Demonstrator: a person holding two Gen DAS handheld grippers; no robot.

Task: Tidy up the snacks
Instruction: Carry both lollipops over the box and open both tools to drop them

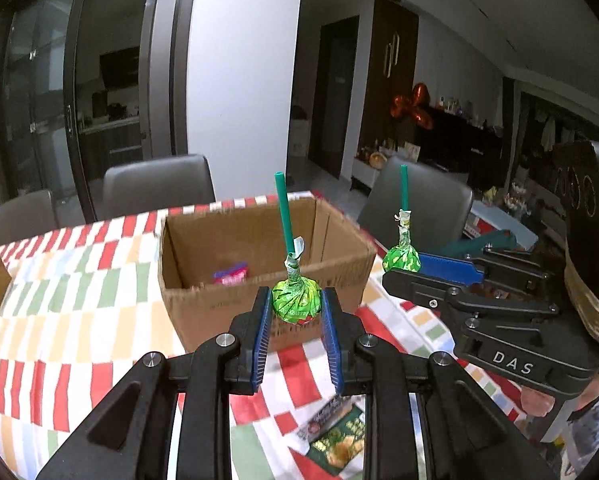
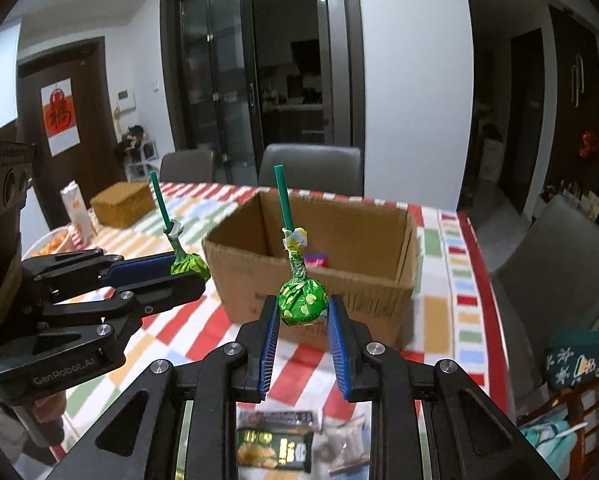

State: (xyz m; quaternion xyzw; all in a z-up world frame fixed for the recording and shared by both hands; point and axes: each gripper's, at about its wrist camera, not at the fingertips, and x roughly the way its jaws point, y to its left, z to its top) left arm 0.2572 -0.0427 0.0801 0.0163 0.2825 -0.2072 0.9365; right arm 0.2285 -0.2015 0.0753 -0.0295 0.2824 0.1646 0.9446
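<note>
"DAS" in pale capitals on the black body of the right gripper (image 1: pixel 404 276), seen from the left wrist view. "GenRobot.AI" in pale letters on the black body of the left gripper (image 2: pixel 187 270), seen from the right wrist view. White paper poster with a red square (image 2: pixel 60 114) on the dark brown door at far left of the right view bears one large red Chinese character, too stylised to read for certain. Dark green flat snack packet with chips pictured (image 2: pixel 274 451) on the striped tablecloth carries yellow print, too blurred to read. Green-wrapped round lollipop on a green stick (image 1: pixel 297 303) has small wrapper lettering, illegible.
</note>
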